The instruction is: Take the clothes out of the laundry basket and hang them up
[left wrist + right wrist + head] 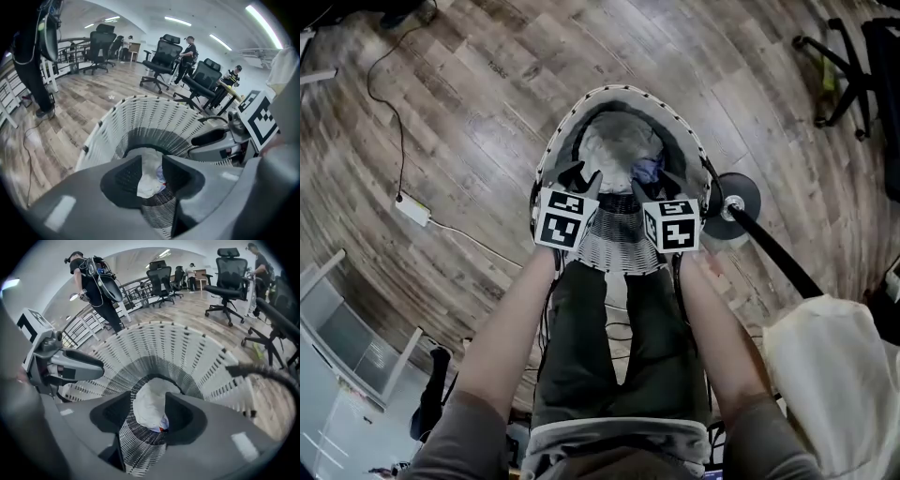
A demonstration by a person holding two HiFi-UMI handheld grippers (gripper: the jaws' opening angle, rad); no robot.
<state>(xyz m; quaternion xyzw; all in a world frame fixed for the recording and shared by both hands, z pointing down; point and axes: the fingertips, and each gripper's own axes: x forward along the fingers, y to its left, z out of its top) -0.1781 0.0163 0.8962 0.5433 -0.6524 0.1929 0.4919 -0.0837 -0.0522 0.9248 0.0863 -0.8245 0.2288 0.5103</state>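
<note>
Clothes (614,148): pale crumpled heap with some blue, at the bottom of the laundry basket (623,90).
Left gripper (581,177): jaws released, nothing between them, over the basket's near rim.
Right gripper (658,184): jaws released, empty, over the same rim.
Bearing: clothes lie ahead of and below both jaws; neither arm clearly nearer.
Long axis: seemingly none, heap is bunched.
</note>
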